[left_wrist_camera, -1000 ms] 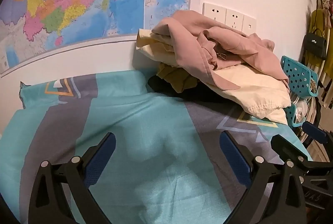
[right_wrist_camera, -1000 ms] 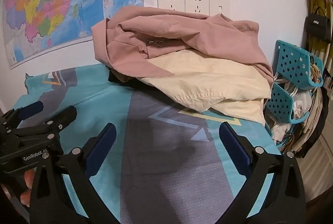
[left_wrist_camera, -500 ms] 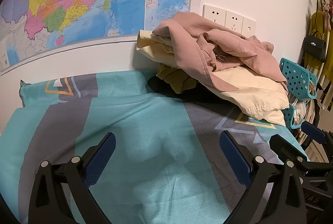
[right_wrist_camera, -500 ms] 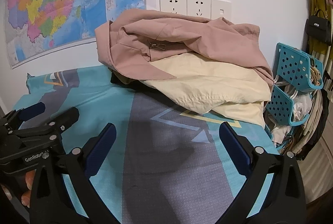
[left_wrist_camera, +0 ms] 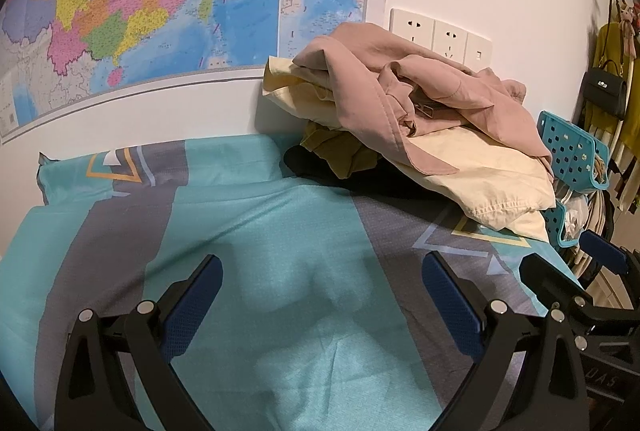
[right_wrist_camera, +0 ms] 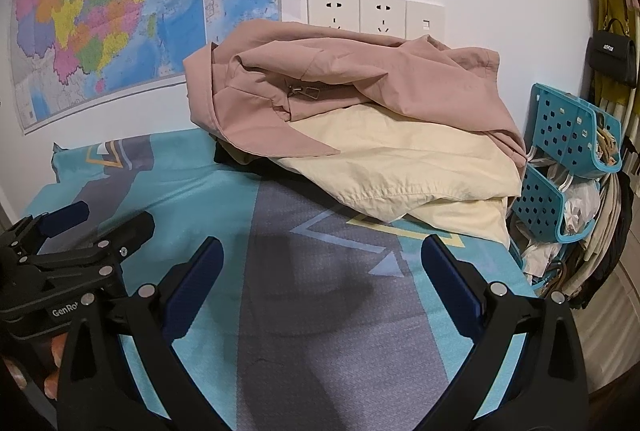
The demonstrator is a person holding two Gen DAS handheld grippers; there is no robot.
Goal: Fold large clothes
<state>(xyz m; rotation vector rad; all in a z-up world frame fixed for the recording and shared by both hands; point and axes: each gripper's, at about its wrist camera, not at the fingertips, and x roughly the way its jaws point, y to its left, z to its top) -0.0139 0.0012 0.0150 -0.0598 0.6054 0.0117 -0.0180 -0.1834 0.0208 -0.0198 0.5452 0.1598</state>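
No garment had yet been taken: the left gripper [left_wrist_camera: 322,281] and the right gripper [right_wrist_camera: 320,263] were both held wide apart and empty above the bedsheet [right_wrist_camera: 304,311], while the pink garment [right_wrist_camera: 360,87] lay crumpled on top of the cream garment [right_wrist_camera: 400,167] in a heap against the wall, well apart from both. The step in hand was judged to be the reach, and the next move would call for a pinch on a free edge of the top piece. The dark and olive clothes [left_wrist_camera: 340,155] underneath were mostly hidden, so their kind could not be told.
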